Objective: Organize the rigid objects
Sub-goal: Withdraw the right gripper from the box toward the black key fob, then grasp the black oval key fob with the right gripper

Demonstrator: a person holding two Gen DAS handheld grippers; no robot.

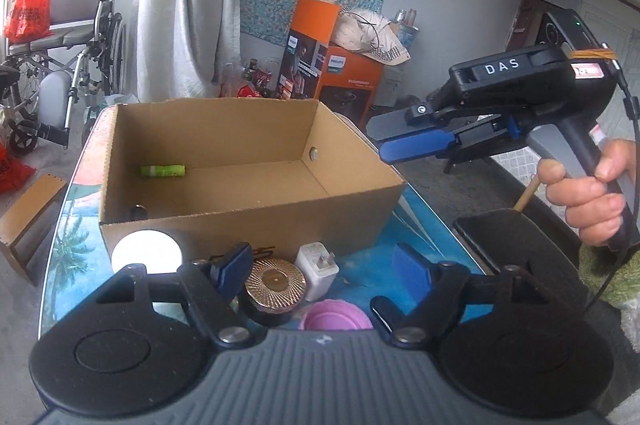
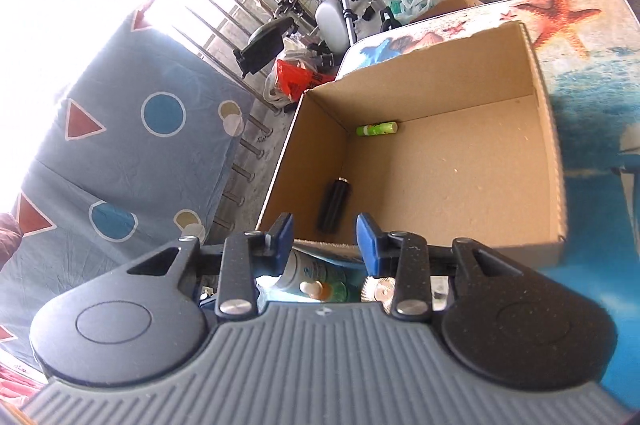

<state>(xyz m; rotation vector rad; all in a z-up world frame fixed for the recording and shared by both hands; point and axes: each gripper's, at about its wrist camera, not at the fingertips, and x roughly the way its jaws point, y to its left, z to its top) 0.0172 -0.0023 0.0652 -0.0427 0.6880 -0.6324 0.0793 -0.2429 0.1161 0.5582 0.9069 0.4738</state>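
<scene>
Beside box [image 1: 248, 221] | left gripper [image 1: 324, 265] spread, empty | right gripper [image 2: 325, 239] parted, empty | charger [image 1: 318, 271] judged light, stiff; grip flat sides.

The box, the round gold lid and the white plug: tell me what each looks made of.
Box: brown corrugated cardboard, matte, fluted cut edges. Round gold lid: probably metal or metallised plastic, shiny, ribbed radially. White plug: glossy moulded plastic with metal prongs.

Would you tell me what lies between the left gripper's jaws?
In the left wrist view, a gold round lid and a white charger lie on the table there, ungripped.
</scene>
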